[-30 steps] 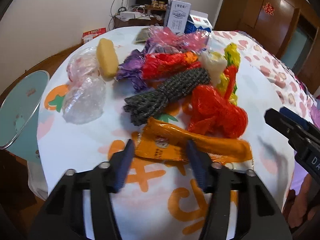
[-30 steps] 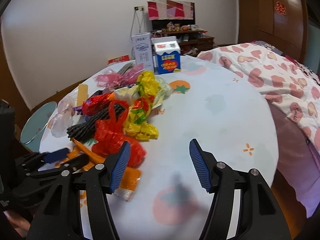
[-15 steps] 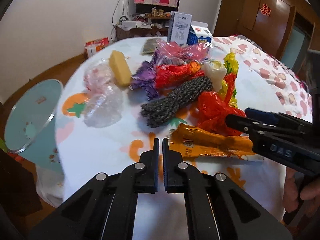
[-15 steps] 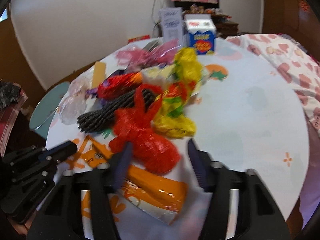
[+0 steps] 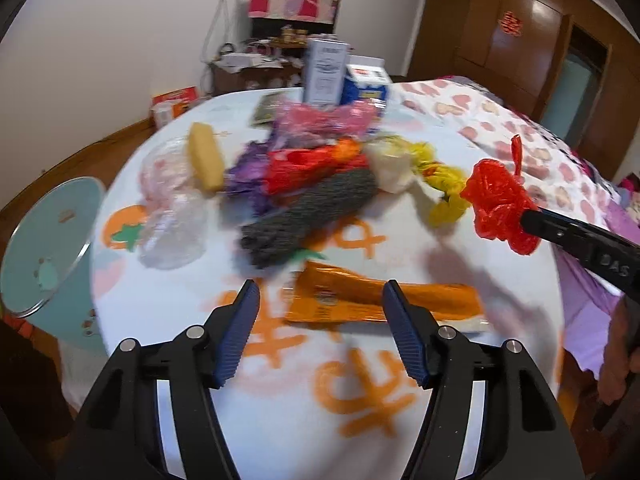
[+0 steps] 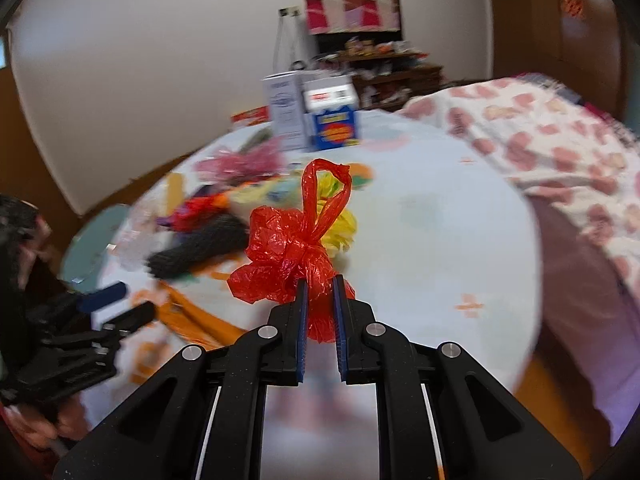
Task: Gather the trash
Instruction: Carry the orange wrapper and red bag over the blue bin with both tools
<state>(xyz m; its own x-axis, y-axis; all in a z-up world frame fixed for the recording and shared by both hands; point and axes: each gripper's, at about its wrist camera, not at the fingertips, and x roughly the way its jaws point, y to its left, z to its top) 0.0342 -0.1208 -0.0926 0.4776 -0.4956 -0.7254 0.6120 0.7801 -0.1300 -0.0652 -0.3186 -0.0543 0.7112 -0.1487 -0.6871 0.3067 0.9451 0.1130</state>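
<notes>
My right gripper (image 6: 319, 284) is shut on a crumpled red plastic bag (image 6: 288, 252) and holds it above the round table; the bag also shows in the left wrist view (image 5: 498, 208), lifted at the right. My left gripper (image 5: 320, 300) is open and empty, just in front of an orange wrapper (image 5: 380, 300) lying on the tablecloth. Behind it lie a dark grey bundle (image 5: 308, 212), a red-orange bag (image 5: 312, 164), a yellow bag (image 5: 440, 184), a purple bag (image 5: 244, 172) and clear bags (image 5: 172, 216).
Two cartons (image 5: 326, 72) stand at the table's far side. A teal bin (image 5: 44, 248) stands left of the table (image 5: 280, 380). A yellow sponge-like block (image 5: 206, 156) lies at the left. A bed with a heart-print cover (image 6: 560, 140) is on the right.
My right gripper closed on the red bag and lifted it off the pile. My left gripper, shut half a second ago, has opened near the orange wrapper.
</notes>
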